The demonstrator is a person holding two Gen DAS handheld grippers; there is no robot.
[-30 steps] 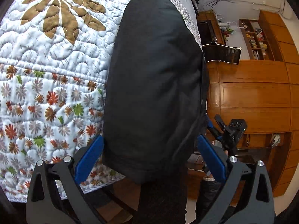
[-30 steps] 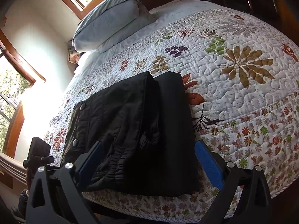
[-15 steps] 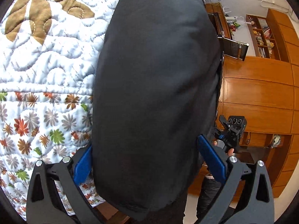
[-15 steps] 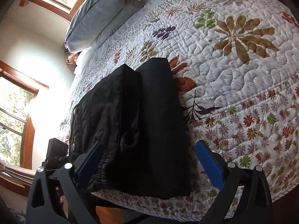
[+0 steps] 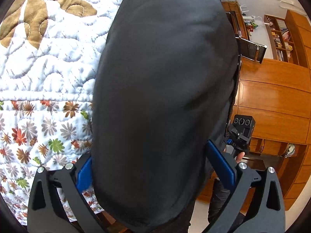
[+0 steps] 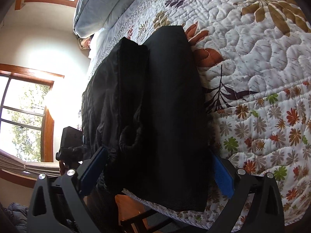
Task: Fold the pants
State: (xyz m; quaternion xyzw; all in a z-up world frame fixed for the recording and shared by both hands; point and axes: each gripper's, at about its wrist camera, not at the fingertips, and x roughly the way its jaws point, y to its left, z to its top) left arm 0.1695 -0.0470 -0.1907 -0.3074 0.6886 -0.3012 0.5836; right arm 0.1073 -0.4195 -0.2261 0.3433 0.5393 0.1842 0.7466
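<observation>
Black pants (image 5: 163, 89) lie folded in a thick stack on the floral quilt (image 5: 48, 73) at the bed's near edge. In the right wrist view the pants (image 6: 155, 116) show a gathered waistband on the left and a smooth folded panel on the right. My left gripper (image 5: 155, 167) is open, its blue pads either side of the stack's near end. My right gripper (image 6: 157, 167) is open, straddling the stack from the opposite side. Each gripper shows in the other's view, beside the stack.
Wooden cabinets and shelves (image 5: 276, 97) stand beyond the bed in the left wrist view. Pillows (image 6: 101, 5) lie at the head of the bed, with bright windows (image 6: 21, 116) on the wall. The quilt (image 6: 262, 77) spreads wide to the right of the pants.
Both grippers have moved closer to the folded pants, which now fill more of each view and reach between the open fingers. The pants have not changed shape.
</observation>
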